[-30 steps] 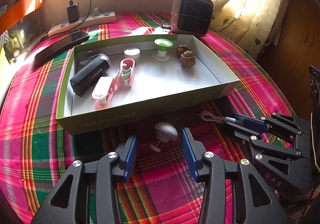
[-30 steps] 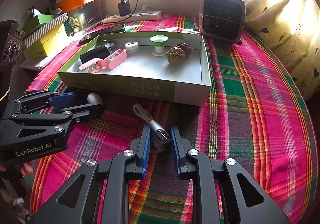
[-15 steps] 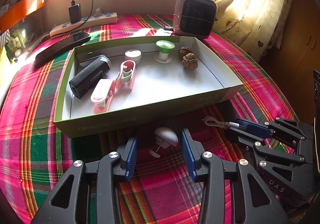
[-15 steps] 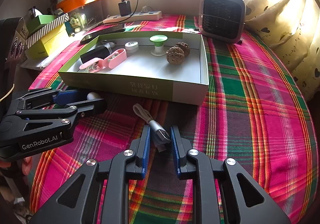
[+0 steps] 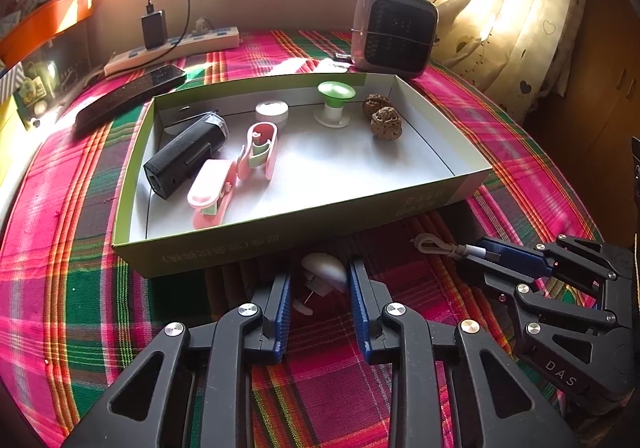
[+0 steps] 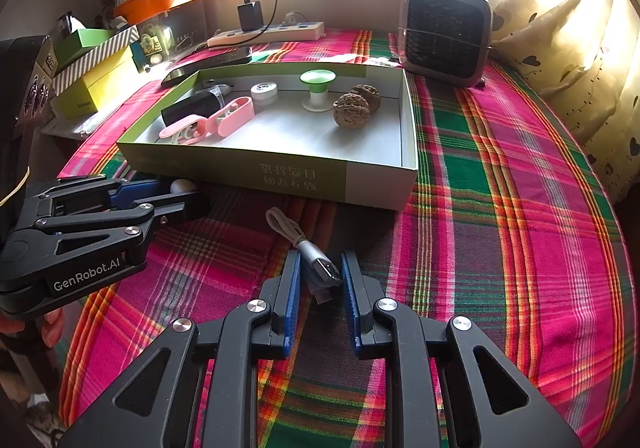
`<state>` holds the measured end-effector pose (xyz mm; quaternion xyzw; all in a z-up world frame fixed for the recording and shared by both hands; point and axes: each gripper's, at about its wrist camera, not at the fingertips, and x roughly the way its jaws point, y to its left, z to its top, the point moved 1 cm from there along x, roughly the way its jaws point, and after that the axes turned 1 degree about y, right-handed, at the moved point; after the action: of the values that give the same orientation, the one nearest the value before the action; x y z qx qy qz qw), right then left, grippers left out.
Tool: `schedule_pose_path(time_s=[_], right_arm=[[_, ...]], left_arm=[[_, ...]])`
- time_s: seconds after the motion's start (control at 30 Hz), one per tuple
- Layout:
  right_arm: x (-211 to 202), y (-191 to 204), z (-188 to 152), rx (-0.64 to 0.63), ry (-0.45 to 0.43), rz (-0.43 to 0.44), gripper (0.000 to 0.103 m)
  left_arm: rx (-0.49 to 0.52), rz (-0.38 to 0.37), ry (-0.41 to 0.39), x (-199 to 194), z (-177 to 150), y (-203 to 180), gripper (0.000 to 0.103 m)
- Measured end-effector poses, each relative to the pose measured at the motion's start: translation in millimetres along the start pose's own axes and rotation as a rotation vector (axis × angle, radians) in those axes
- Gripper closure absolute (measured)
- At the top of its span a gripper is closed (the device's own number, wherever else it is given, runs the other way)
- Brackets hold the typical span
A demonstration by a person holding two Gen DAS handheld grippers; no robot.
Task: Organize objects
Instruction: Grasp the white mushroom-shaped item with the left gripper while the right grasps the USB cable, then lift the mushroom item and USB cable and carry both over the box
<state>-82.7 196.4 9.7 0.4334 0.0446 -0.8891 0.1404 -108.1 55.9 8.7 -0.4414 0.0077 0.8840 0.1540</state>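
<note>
White plug (image 5: 325,276) btwn left gripper (image 5: 318,284) pads

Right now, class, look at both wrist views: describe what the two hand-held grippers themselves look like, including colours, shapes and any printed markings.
Both are matte black plastic linkages with triangular cut-outs and round silver pivot screws, and their fingers are faced with ribbed blue pads. The left gripper carries white "GenRobot.AI" lettering on its side. The right gripper shows white letters "DAS" on its body. No cables or sleeves are visible on either.
</note>
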Motion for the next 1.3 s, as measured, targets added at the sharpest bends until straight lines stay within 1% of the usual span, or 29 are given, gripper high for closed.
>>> schedule_pose_path(time_s=[0.03, 0.83, 1.03, 1.1, 1.17, 1.3], right_arm=[[0.0, 0.1, 0.0, 0.000, 0.000, 0.000, 0.082], [-2.6, 1.1, -1.2, -0.002, -0.011, 0.005, 0.083], [-5.3, 0.5, -1.9, 0.006, -0.014, 0.027, 0.083], [-6.7, 0.5, -2.2, 0.007, -0.019, 0.037, 0.086], [-8.3, 0.2, -2.3, 0.010, -0.026, 0.053, 0.086], [-8.5, 0.3, -4.0, 0.014, -0.024, 0.055, 0.086]], left_arm=[[0.004, 0.002, 0.000, -0.1, -0.2, -0.1, 0.081], [0.004, 0.001, -0.002, -1.5, -1.2, 0.8, 0.081], [0.000, -0.006, -0.001, -2.7, -3.3, 0.9, 0.081], [0.001, -0.009, -0.004, -3.6, -3.2, 0.4, 0.081], [0.002, -0.011, -0.009, -5.6, -3.4, 0.3, 0.081], [0.005, -0.013, -0.012, -6.7, -3.5, -0.2, 0.081]])
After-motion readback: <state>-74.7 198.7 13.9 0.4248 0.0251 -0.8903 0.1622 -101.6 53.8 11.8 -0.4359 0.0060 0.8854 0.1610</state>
